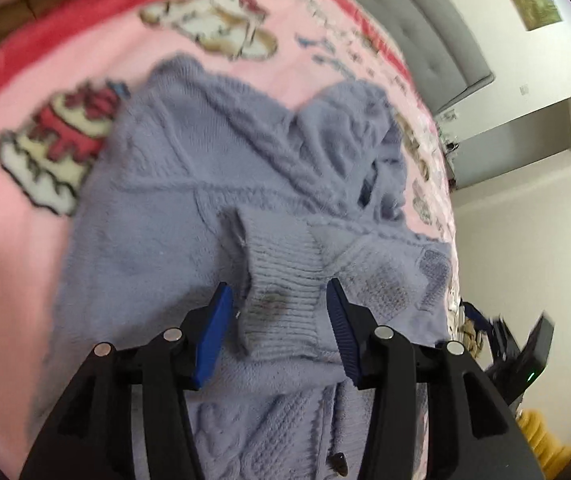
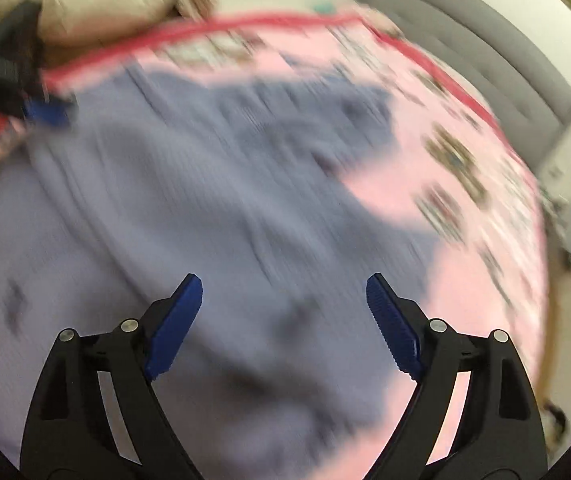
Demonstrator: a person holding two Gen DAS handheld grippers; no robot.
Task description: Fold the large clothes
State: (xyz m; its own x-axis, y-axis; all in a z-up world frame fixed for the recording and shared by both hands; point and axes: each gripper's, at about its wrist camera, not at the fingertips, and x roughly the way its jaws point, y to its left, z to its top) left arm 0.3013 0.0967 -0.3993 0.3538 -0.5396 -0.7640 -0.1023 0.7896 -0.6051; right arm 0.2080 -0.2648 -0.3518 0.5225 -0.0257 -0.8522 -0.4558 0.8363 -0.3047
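Sweater [image 1: 173, 208] cuff [image 1: 281, 280] lies between the open left gripper [image 1: 277, 308] pads.

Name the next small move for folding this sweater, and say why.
Probably smooth the bunched far sleeve flat first. The left gripper stands open around the ribbed cuff lying across the lavender sweater, and the right gripper is open too.

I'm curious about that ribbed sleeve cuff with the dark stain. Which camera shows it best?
The left wrist view: the cuff lies sharp between the open left tool, its ribbing and stain clear. The right wrist view is motion-blurred, showing only smeared lavender sweater; no cuff can be made out.
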